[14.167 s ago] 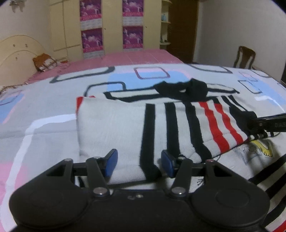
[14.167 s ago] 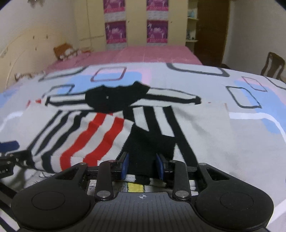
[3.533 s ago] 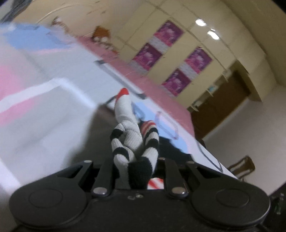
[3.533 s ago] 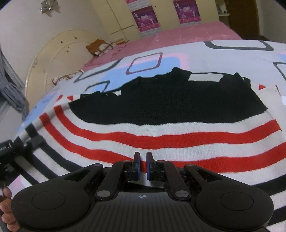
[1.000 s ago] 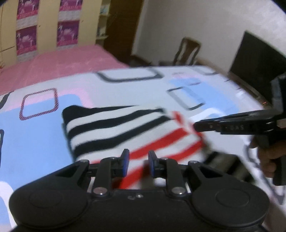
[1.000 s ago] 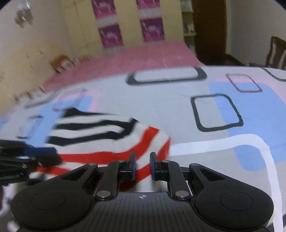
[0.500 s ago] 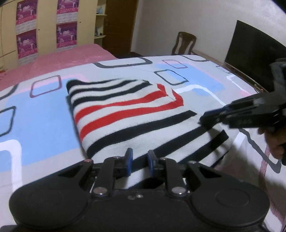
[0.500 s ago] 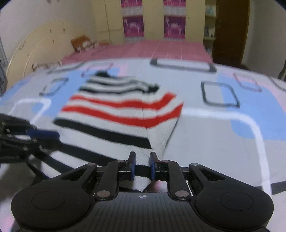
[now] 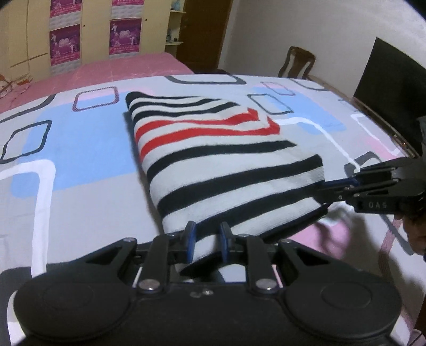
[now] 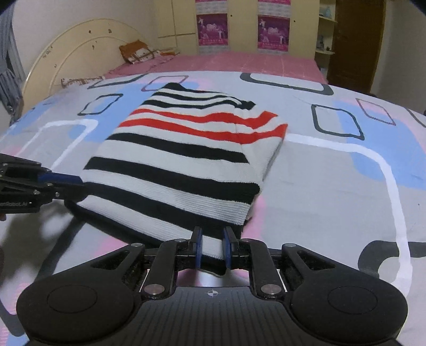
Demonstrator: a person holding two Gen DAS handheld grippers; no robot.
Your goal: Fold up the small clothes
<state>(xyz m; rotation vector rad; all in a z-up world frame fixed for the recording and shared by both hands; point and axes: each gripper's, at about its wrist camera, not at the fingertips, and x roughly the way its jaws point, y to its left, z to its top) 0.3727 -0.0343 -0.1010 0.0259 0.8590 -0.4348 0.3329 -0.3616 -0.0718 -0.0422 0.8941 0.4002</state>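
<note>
A folded sweater (image 9: 226, 165) with white, black and red stripes lies on the patterned bed sheet (image 9: 80, 149). My left gripper (image 9: 206, 239) is shut on its near edge at the left corner, with cloth bunched between the blue pads. My right gripper (image 10: 213, 247) is shut on the same edge at the right corner of the sweater (image 10: 181, 159). Each gripper shows in the other's view: the right gripper (image 9: 335, 186) at the sweater's right corner, the left gripper (image 10: 64, 182) at its left corner. The near edge is raised a little and casts a shadow on the sheet.
A pink bed (image 10: 226, 64) with a curved headboard (image 10: 80, 50) stands behind the sheet. A wooden chair (image 9: 298, 62) and a dark screen (image 9: 386, 77) are at the right. A person's hand (image 9: 415, 234) holds the right gripper. Wardrobe doors with posters (image 10: 213, 24) line the far wall.
Both grippers stayed shut on the sweater's edge and drew it across the bed toward me, sinking slightly. The sweater now lies flatter and more spread out.
</note>
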